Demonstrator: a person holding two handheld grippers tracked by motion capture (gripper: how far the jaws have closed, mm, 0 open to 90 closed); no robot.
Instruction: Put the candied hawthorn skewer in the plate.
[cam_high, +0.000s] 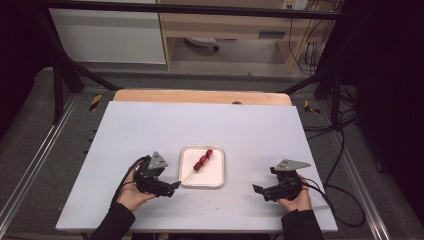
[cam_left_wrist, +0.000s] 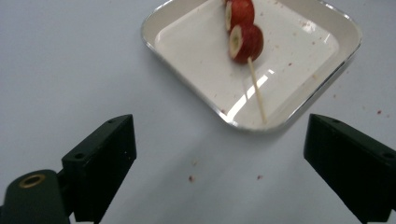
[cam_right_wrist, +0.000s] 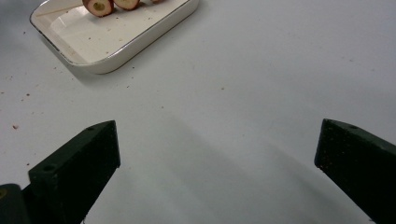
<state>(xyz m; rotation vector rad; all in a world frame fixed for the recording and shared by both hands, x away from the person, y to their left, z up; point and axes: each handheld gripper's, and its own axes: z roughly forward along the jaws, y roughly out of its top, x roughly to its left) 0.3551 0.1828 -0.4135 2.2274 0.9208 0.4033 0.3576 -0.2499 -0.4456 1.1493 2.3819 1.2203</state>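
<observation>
A wooden skewer (cam_high: 190, 175) with several red fruit slices (cam_high: 203, 159) lies in a white square tray (cam_high: 216, 176) at the table's middle front. In the left gripper view the slices (cam_left_wrist: 245, 39) sit on the stick (cam_left_wrist: 257, 91), which reaches the tray's near rim (cam_left_wrist: 187, 88). My left gripper (cam_high: 175, 186) rests just left of the tray, open, nothing between its jaws. My right gripper (cam_high: 257, 190) stands open to the right of the tray, apart from it. The right gripper view shows the tray (cam_right_wrist: 135, 44) and slices (cam_right_wrist: 99, 6) at top left.
The white table (cam_high: 150, 125) has a wooden strip (cam_high: 200, 96) along its far edge. Red crumbs (cam_left_wrist: 191, 178) dot the surface near the tray. Black frame bars (cam_high: 65, 65) and cables (cam_high: 340, 145) flank the table.
</observation>
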